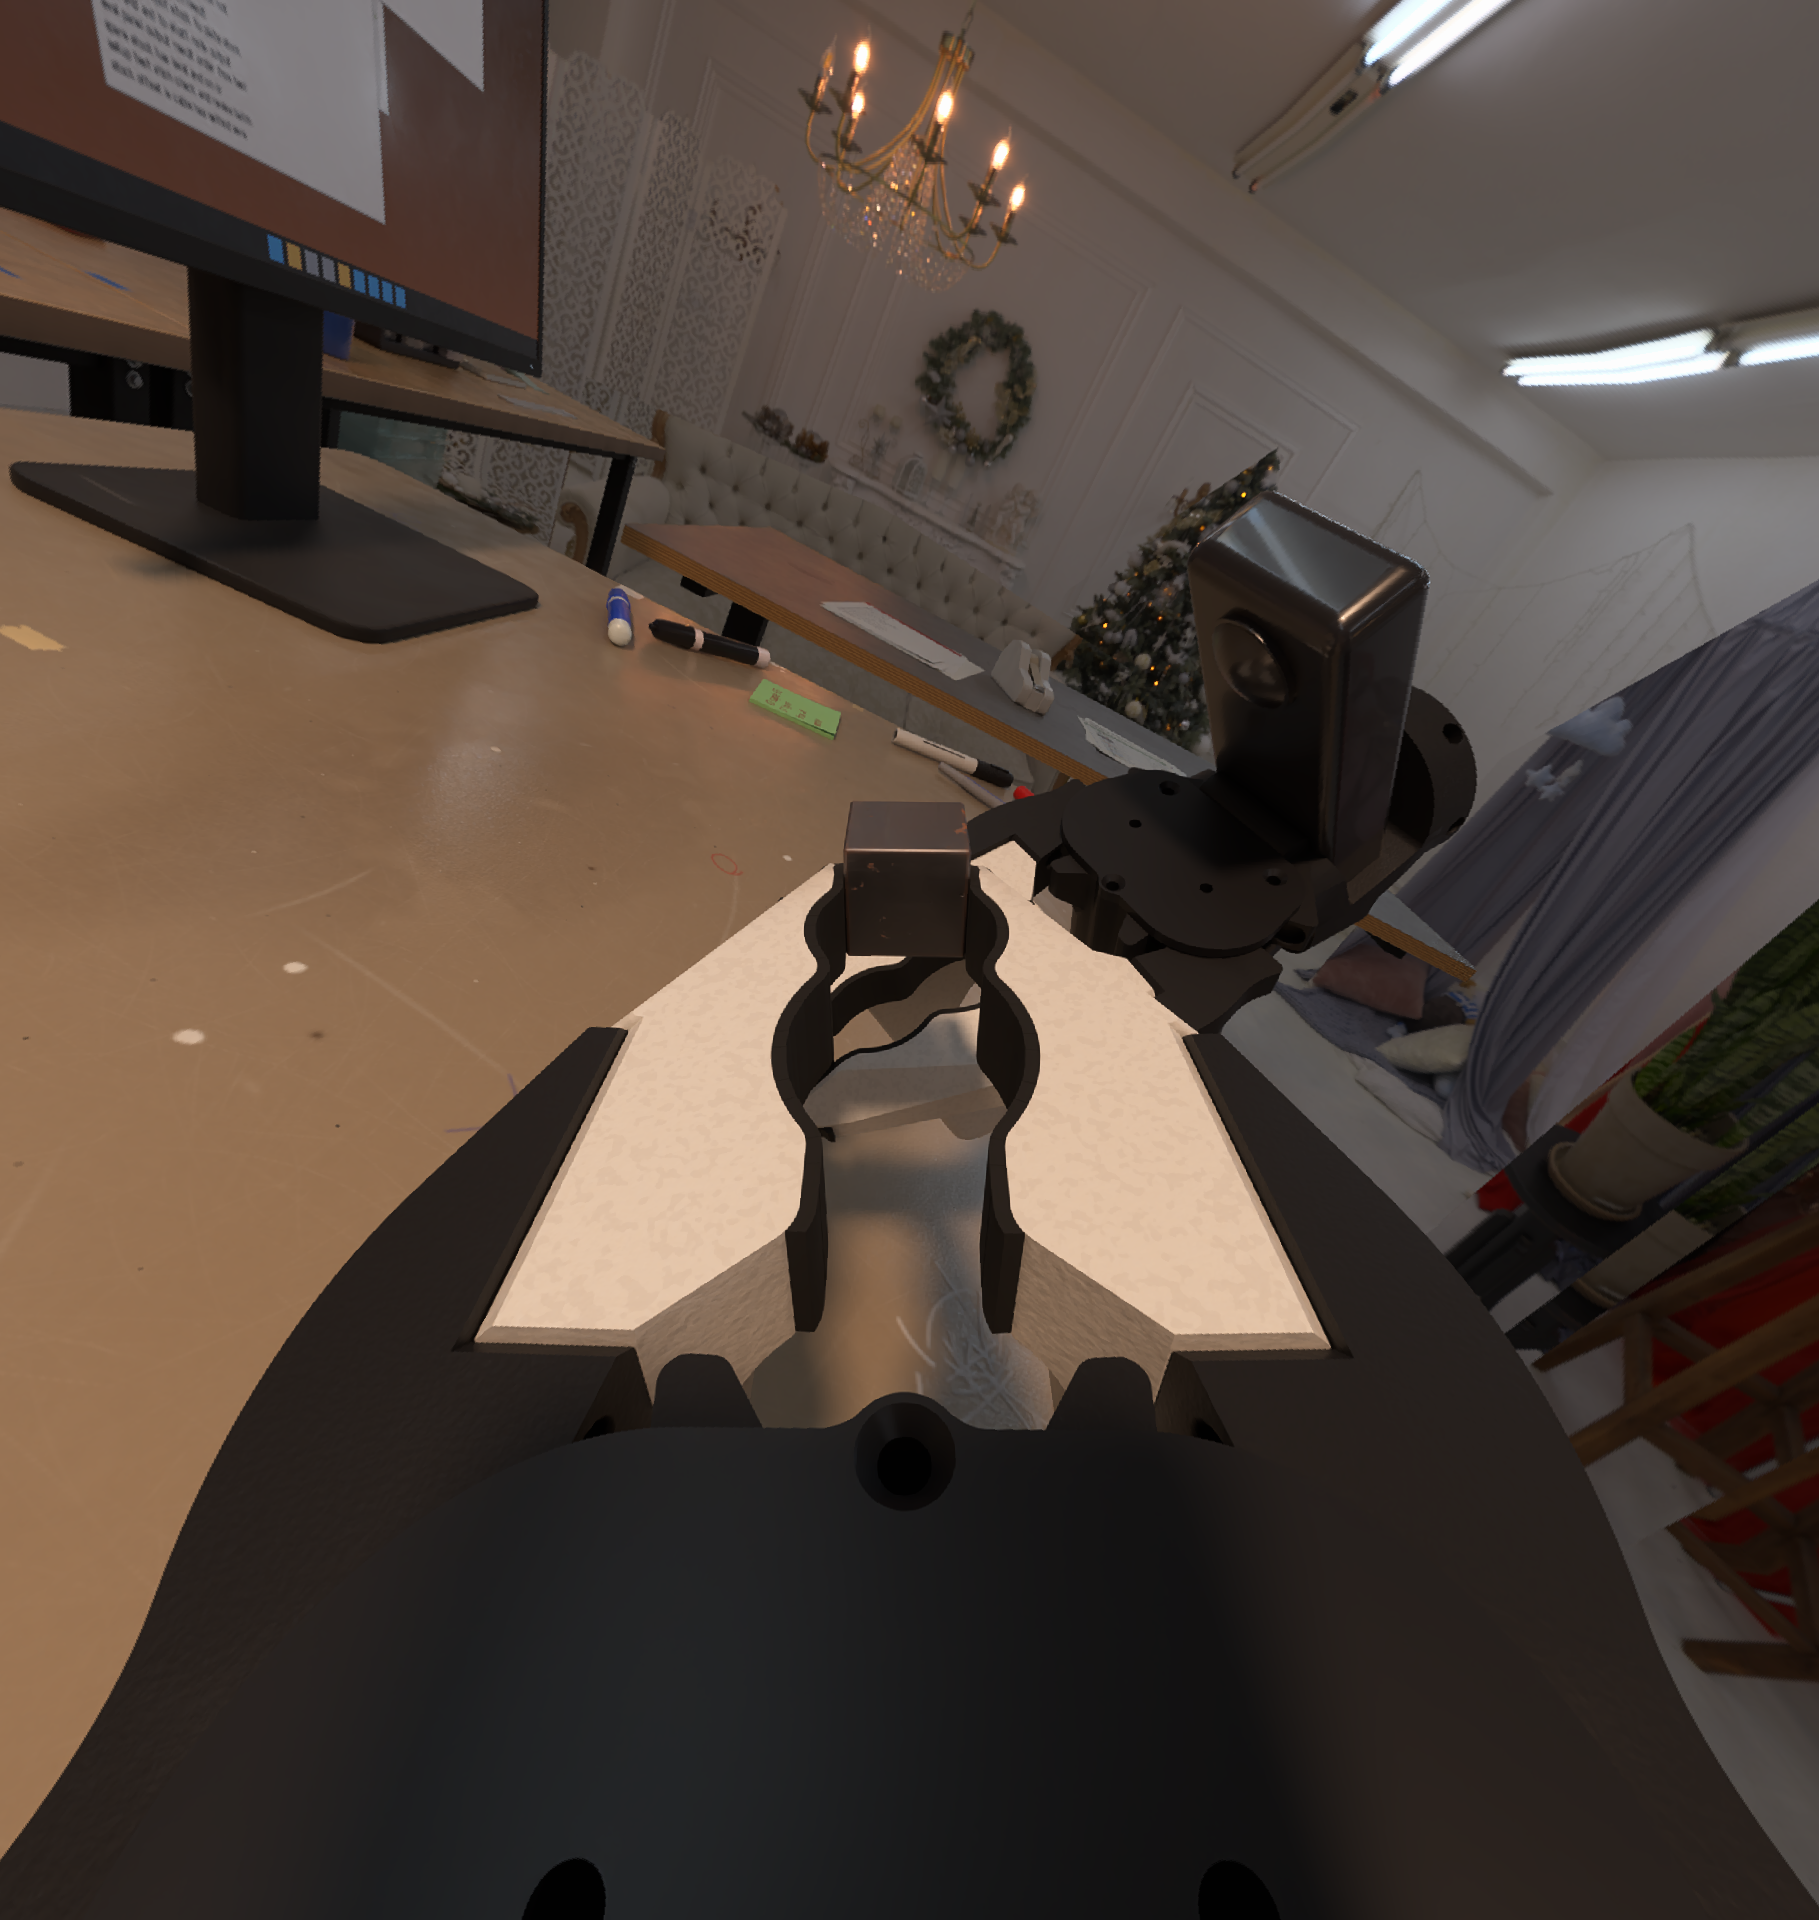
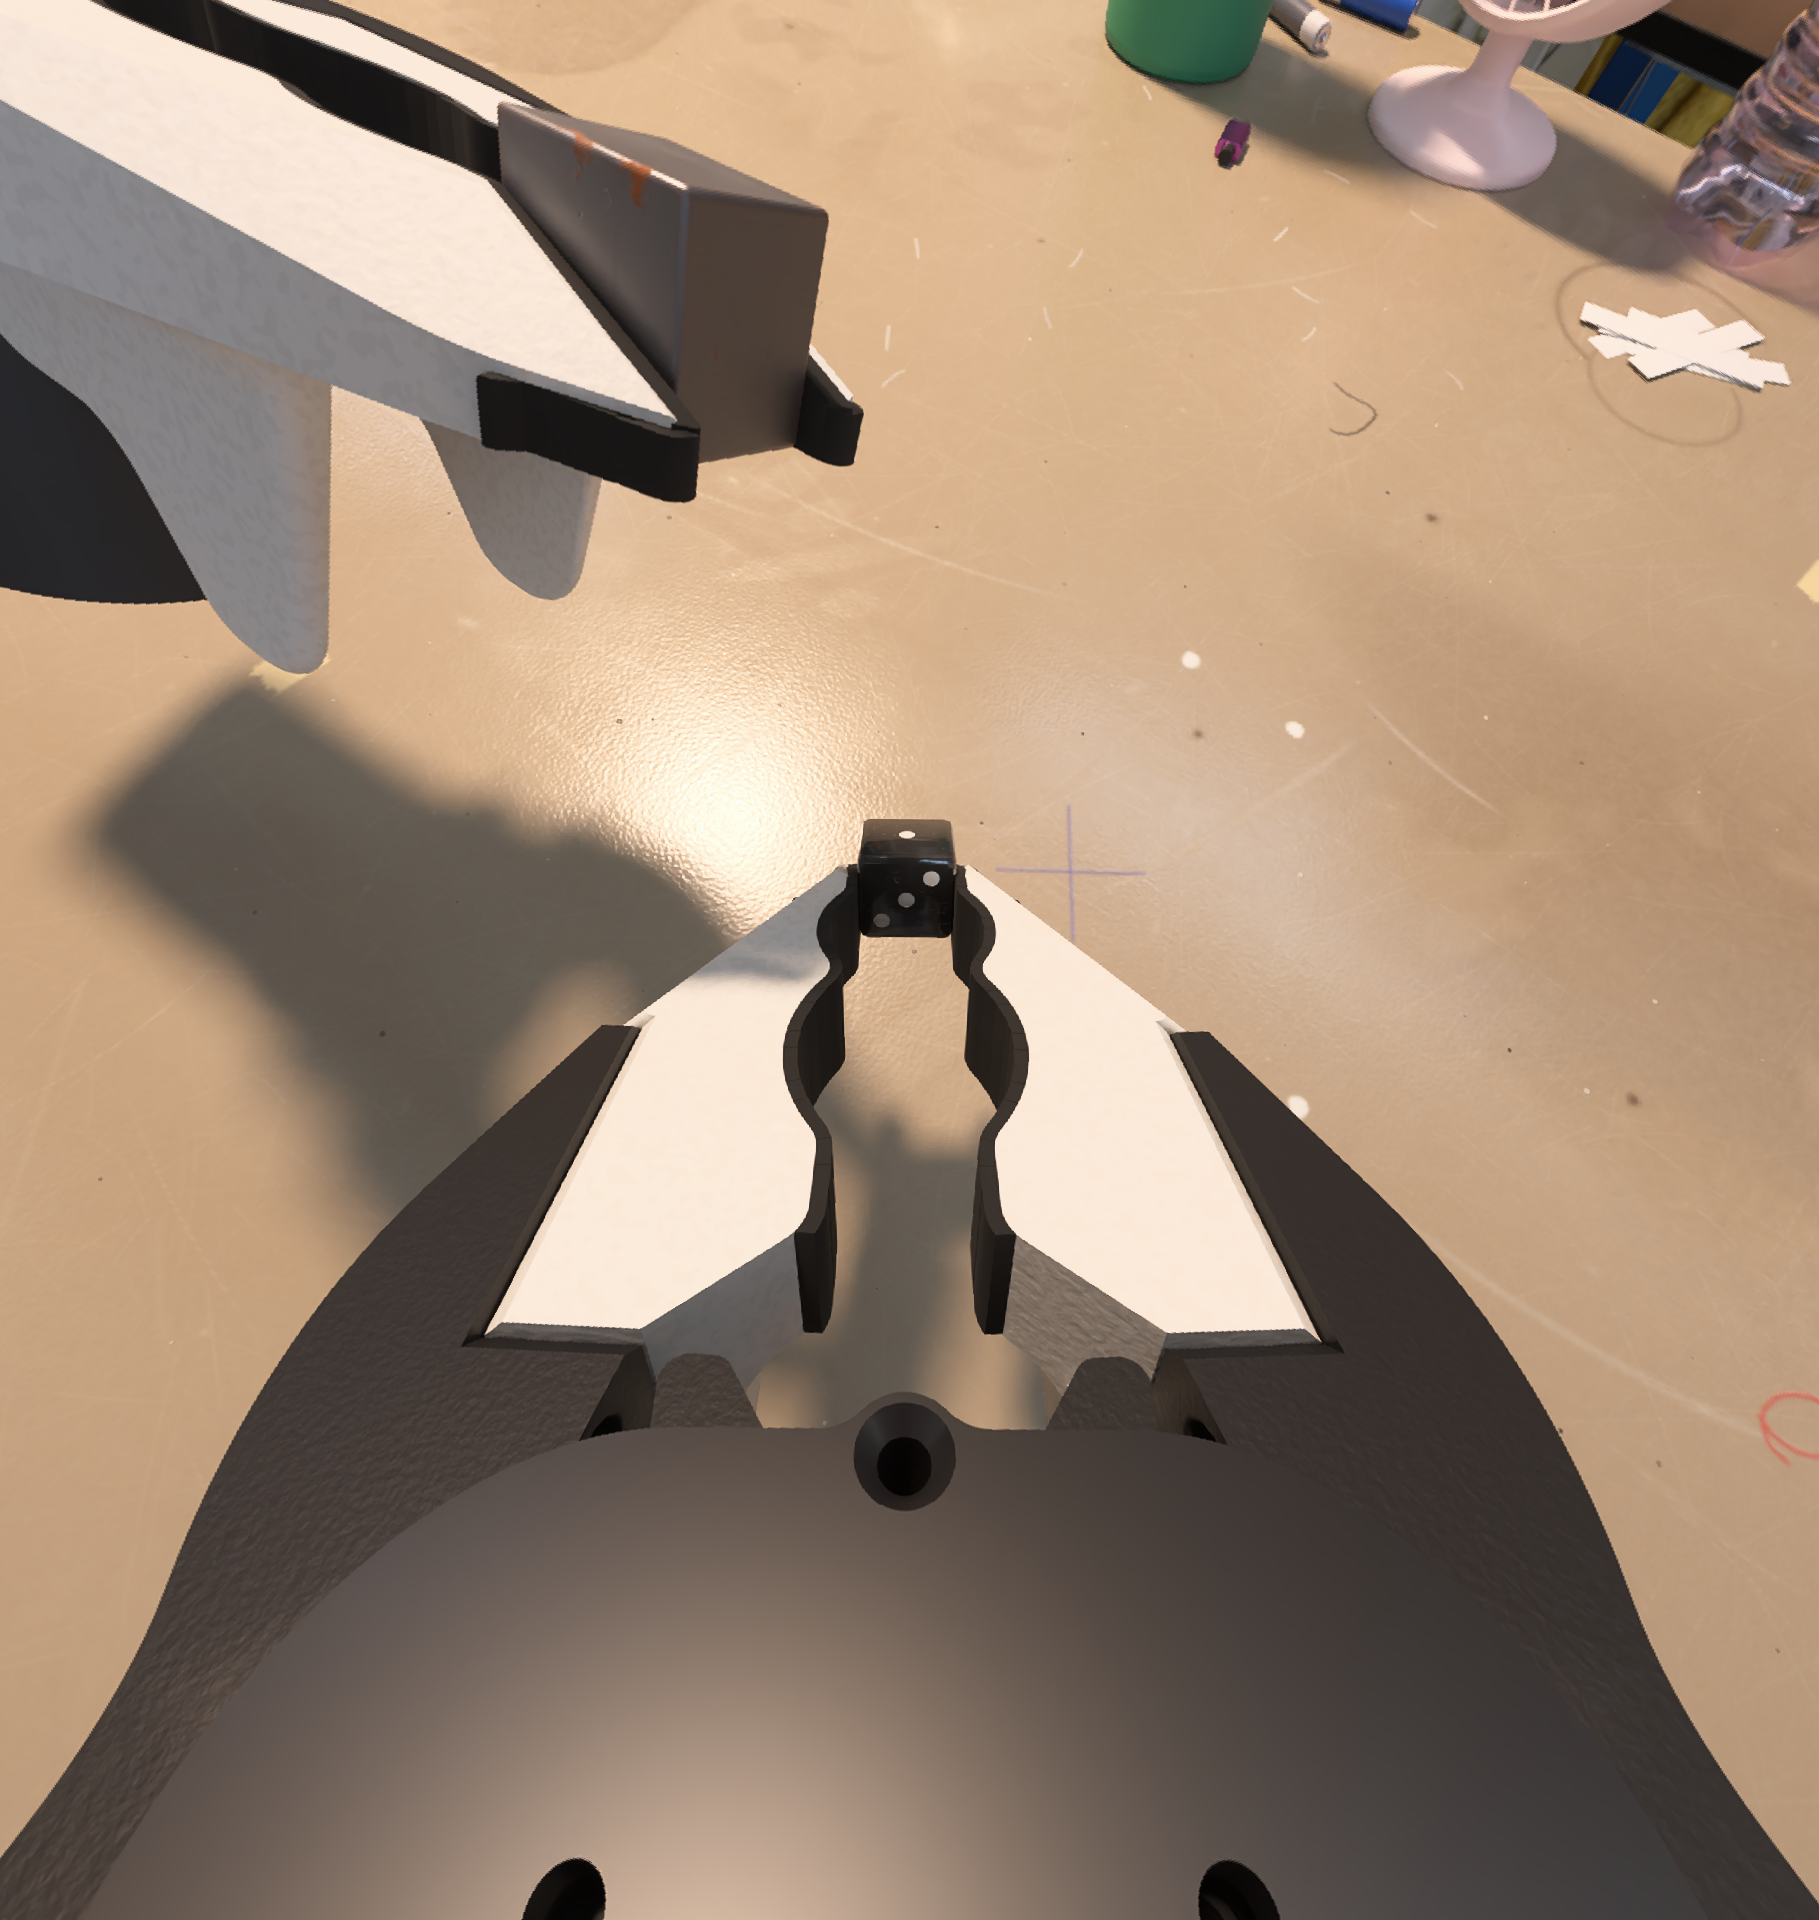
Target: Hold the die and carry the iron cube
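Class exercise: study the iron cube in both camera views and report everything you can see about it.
The dark grey, dull-metal iron cube has flat faces, softened edges and small rust-orange specks on its upper face. It is clamped at the tips of the left gripper, one finger on each opposite side, its front half jutting past them. It hangs clear above the tan scuffed tabletop; nothing else touches it.

We see a black monitor (image 1: 261, 187) standing on the tan tabletop (image 1: 261, 831), markers (image 1: 713, 644) and a green card (image 1: 796, 710) behind it. Elsewhere sit a green cup (image 2: 1180, 36), a pink stand (image 2: 1461, 125) and a clear bottle (image 2: 1783, 145).
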Robot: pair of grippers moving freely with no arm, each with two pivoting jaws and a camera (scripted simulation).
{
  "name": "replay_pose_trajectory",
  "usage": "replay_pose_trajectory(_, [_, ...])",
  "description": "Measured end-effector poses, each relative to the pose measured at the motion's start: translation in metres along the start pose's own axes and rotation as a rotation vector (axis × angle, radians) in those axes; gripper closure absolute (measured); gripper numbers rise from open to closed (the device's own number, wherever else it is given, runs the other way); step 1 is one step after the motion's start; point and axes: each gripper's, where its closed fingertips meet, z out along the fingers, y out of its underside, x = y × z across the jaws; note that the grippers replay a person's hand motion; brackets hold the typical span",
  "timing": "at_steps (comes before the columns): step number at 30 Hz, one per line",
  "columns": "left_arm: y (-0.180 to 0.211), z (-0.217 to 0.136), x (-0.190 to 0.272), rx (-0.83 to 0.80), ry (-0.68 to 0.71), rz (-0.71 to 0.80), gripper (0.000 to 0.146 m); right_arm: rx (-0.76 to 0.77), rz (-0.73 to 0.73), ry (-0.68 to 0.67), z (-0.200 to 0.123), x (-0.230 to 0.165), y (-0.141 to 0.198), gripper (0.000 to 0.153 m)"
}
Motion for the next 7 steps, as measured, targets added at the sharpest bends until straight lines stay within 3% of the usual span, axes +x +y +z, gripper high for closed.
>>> replay_pose_trajectory(7, [0.0037, -0.0012, -0.0038, -0.045, -0.002, -0.017, 0.125, -0.016, -0.014, 0.018, 0.0009, 0.0034, 0.0031, 0.136])
